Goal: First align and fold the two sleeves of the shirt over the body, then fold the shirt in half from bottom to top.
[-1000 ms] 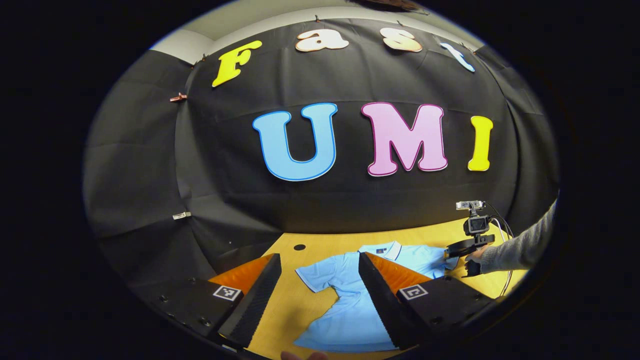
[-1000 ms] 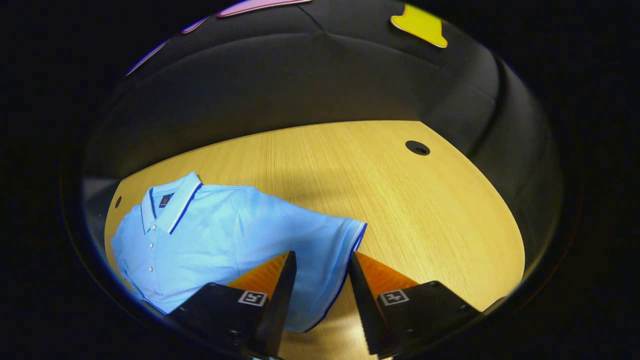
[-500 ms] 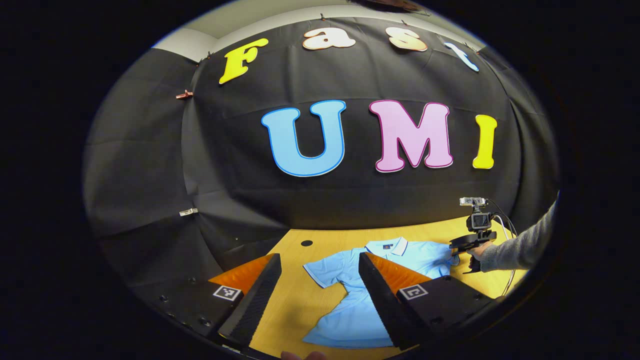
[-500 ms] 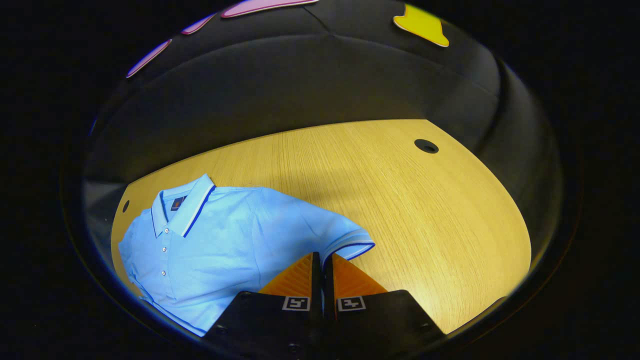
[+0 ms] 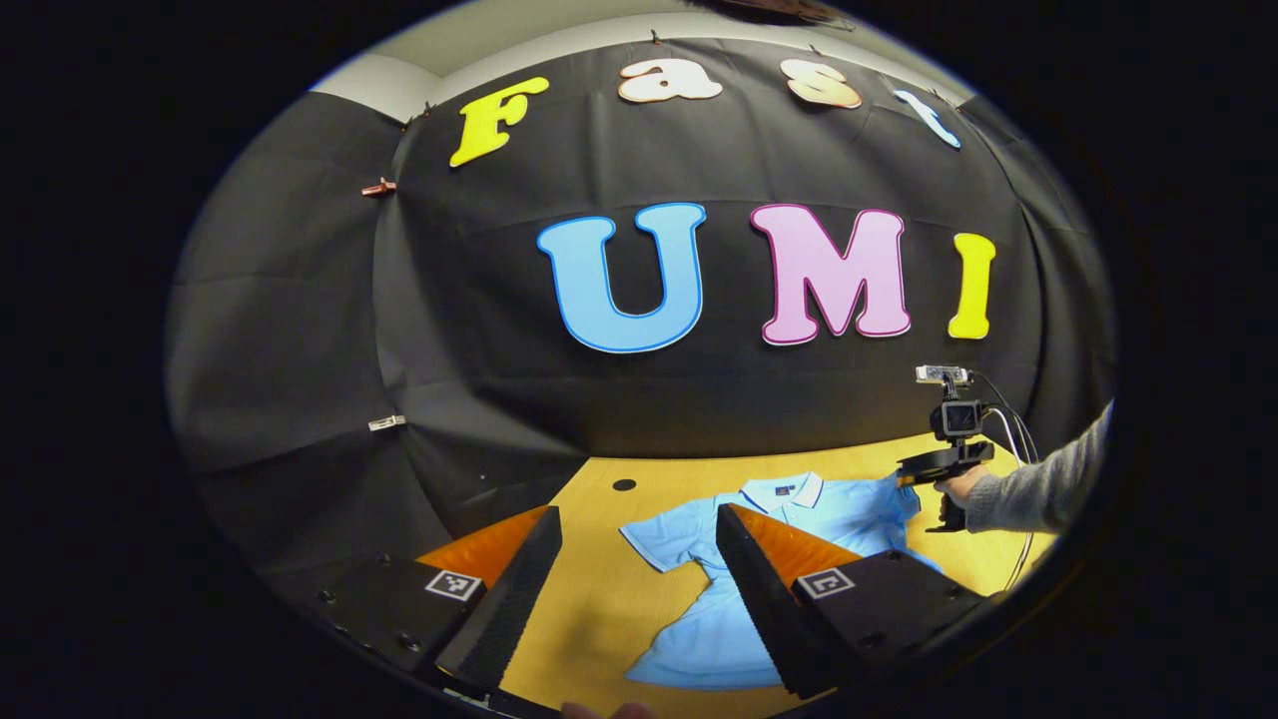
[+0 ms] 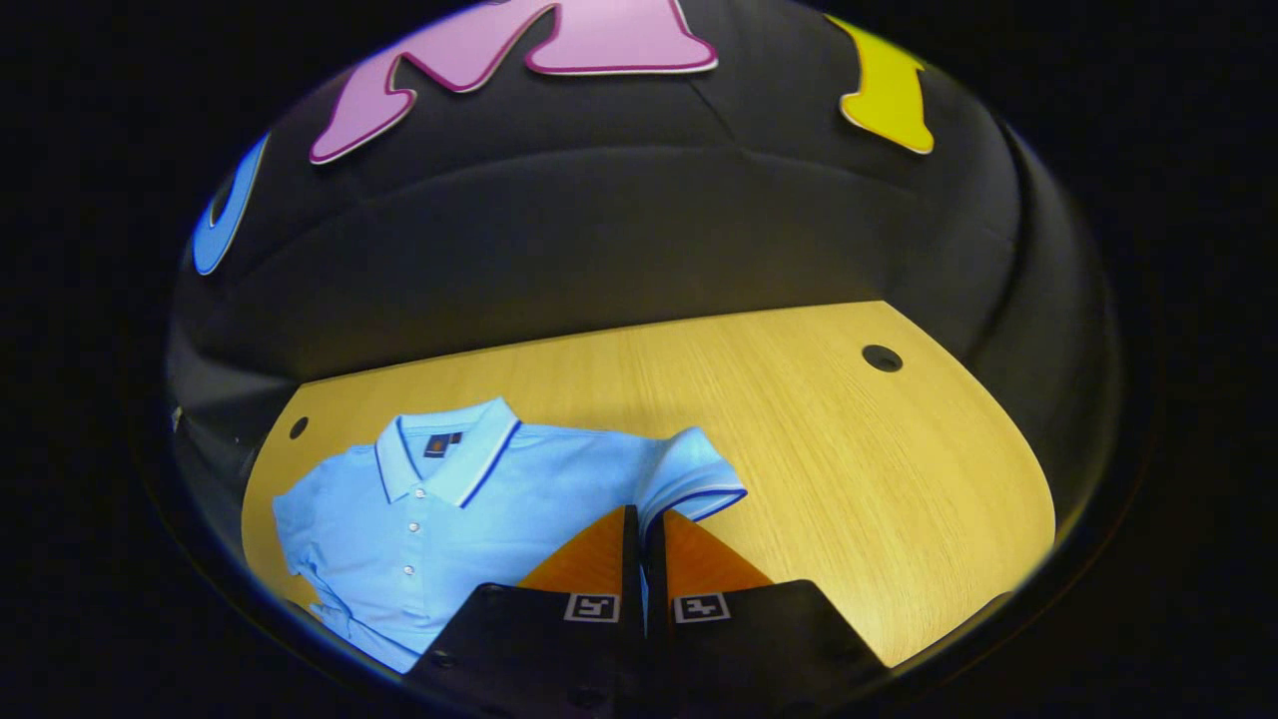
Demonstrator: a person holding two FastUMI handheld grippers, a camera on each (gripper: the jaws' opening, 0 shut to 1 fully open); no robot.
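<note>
A light blue polo shirt (image 6: 449,529) with a dark-trimmed collar lies face up on the wooden table (image 6: 829,449). My right gripper (image 6: 642,514) is shut on the shirt's sleeve (image 6: 689,474) near its cuff, and the sleeve is lifted off the table and bunched. In the left gripper view the shirt (image 5: 699,589) lies ahead, its other sleeve (image 5: 664,529) spread flat. My left gripper (image 5: 639,519) hangs open above the table in front of that sleeve, holding nothing. The right gripper (image 5: 929,474), held by a hand in a grey sleeve (image 5: 1038,489), shows at the shirt's far side.
The black cloth wall stands close behind the table. Round cable holes (image 6: 882,358) (image 5: 624,484) sit near the table's back corners. A cable (image 5: 1018,449) trails from the right gripper. Bare wood (image 6: 899,499) stretches to the right of the shirt.
My right gripper closed on the sleeve's cuff and has raised it, drawing it toward the shirt's body. My left gripper stayed open and shifted slightly.
</note>
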